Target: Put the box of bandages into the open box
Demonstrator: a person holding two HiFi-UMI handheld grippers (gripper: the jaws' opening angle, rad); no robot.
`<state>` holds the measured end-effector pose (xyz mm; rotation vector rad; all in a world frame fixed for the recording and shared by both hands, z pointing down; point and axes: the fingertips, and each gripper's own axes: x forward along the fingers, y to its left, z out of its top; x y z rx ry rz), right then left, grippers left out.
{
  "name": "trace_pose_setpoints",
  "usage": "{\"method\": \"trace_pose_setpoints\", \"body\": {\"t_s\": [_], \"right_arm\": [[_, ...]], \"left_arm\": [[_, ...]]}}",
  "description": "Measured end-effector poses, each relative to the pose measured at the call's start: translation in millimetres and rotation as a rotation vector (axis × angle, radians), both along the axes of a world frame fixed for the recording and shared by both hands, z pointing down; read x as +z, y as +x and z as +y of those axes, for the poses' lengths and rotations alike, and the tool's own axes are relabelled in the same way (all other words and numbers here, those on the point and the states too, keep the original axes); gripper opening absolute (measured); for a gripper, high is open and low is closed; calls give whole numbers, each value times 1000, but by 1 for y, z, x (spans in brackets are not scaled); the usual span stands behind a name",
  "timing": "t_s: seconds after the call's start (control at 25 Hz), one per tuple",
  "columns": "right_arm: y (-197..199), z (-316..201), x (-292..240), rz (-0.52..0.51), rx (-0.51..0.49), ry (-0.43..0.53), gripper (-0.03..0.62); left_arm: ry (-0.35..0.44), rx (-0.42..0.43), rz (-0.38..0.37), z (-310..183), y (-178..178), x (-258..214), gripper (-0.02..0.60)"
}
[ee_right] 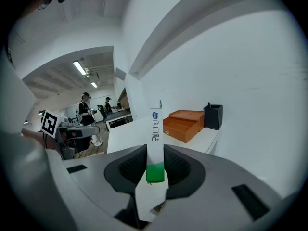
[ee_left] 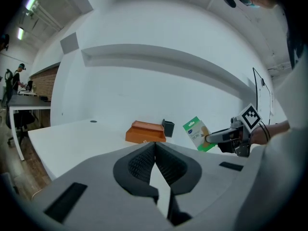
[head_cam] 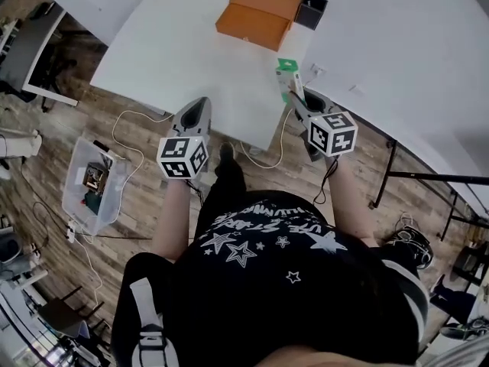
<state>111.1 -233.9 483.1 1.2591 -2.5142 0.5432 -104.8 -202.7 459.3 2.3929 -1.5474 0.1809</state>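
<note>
Squeezed tight between the jaws of the right gripper [ee_right: 155, 163]: the box of bandages [ee_right: 155, 129], held by its green end and standing up thin and tall. Pressed together with nothing between them: the jaws of the left gripper [ee_left: 154, 163], hanging low, just off the near edge of the white table [head_cam: 191, 52] and left of the other gripper. So, picked up already, and held just over the near edge of the table, a bit to the right. Not in the open box [head_cam: 256, 15] yet. Far across the table, well apart from the bandages: that orange box, with its lid laid back, and a small black holder [head_cam: 312, 10] just beside it on the right. Left to do, by the look of it: carrying the bandages far and a little left, right over the open part of the orange box, then lowering them in and letting go. Only the first bit done, the grab, with the carrying and the dropping both to come. One thing to watch: a tall thin box gripped at one end only, so likely to tip on the way in.
</note>
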Motion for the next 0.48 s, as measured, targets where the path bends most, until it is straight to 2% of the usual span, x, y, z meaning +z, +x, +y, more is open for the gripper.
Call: {"method": "trace_pose_setpoints", "body": {"t_s": [0.48], "right_arm": [[-54, -143, -12, 75, 63, 10, 112]], "left_arm": [[-14, 78, 30, -139, -57, -3, 20]]}}
